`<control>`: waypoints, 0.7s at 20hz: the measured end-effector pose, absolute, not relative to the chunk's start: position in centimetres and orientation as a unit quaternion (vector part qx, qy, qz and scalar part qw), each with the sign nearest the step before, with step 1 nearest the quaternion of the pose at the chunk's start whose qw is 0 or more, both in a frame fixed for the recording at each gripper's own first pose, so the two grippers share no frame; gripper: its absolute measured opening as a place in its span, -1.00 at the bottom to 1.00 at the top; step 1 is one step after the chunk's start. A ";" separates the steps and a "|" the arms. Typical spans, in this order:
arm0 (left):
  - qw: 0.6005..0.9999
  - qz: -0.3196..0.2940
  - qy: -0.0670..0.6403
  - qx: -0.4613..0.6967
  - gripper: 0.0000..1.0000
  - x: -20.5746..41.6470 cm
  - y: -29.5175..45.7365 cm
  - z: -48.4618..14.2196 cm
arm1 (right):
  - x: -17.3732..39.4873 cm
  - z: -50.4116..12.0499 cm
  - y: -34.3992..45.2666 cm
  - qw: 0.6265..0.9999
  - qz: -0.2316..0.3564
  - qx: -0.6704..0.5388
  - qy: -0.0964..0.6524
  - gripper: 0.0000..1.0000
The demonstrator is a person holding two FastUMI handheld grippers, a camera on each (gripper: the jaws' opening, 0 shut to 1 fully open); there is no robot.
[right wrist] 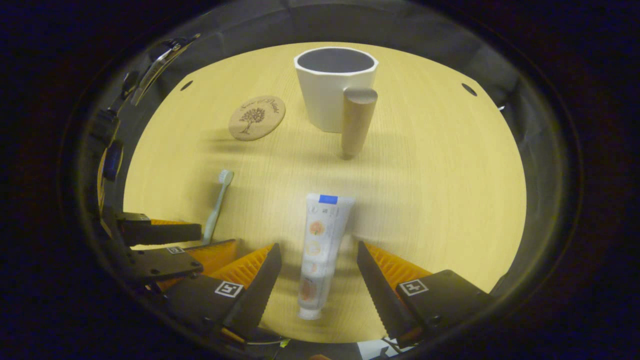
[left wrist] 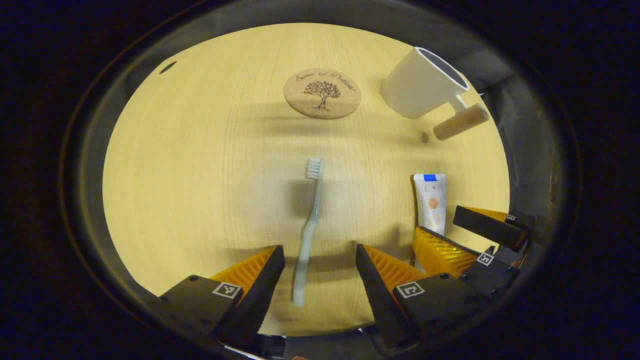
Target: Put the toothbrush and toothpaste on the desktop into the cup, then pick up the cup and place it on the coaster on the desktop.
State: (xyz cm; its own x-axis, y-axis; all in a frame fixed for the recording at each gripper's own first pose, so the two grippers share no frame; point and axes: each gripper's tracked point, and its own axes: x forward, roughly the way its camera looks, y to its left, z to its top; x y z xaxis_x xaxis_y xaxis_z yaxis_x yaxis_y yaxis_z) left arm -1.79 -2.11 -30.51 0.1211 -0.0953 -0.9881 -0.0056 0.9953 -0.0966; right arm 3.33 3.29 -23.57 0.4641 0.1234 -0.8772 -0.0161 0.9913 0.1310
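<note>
A pale green toothbrush (left wrist: 311, 231) lies on the wooden desktop (left wrist: 200, 175), handle end between the spread fingers of my left gripper (left wrist: 320, 255), which is open and not touching it. The white toothpaste tube (right wrist: 322, 250) lies lengthwise between the open fingers of my right gripper (right wrist: 319, 255), untouched. The white cup (right wrist: 334, 90) with a wooden handle (right wrist: 357, 120) stands upright farther back. A round cork coaster (right wrist: 257, 117) lies to its left. In the left gripper view the cup (left wrist: 422, 82), coaster (left wrist: 322, 93), tube (left wrist: 430, 200) and right gripper (left wrist: 465, 235) also appear. The left gripper (right wrist: 165, 240) and toothbrush (right wrist: 218, 205) show in the right gripper view.
The round desktop has small dark holes (right wrist: 469, 89) near its far rim. Metal clamps and fittings (right wrist: 160, 60) hang along the left edge in the right gripper view. Bare wood stretches between the coaster and the toothbrush.
</note>
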 end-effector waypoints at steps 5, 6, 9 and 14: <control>0.735 -0.034 0.677 0.007 0.83 -1.8 -1.8 -30.9 | 3.7 -24.5 3.3 0.839 0.040 0.062 0.540 0.96; 0.734 -0.036 0.678 0.015 0.79 -2.0 -1.7 -30.9 | 3.8 -24.8 3.2 0.837 0.039 0.061 0.543 0.89; 0.733 -0.031 0.679 0.038 0.43 -1.9 -1.3 -31.0 | 3.9 -25.2 2.7 0.833 0.031 0.058 0.549 0.83; 0.739 -0.025 0.672 0.036 0.05 -2.0 -2.1 -30.9 | 3.9 -25.4 1.9 0.830 0.017 0.055 0.555 0.15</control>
State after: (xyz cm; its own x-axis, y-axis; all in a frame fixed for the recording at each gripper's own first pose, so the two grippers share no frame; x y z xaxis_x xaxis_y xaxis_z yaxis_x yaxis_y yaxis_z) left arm -2.03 -2.06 -30.90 0.0962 0.0122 -0.9953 0.0858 0.9961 0.0205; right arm 3.89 1.92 -25.42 0.3841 0.0890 -0.9190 0.0340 0.9933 0.1105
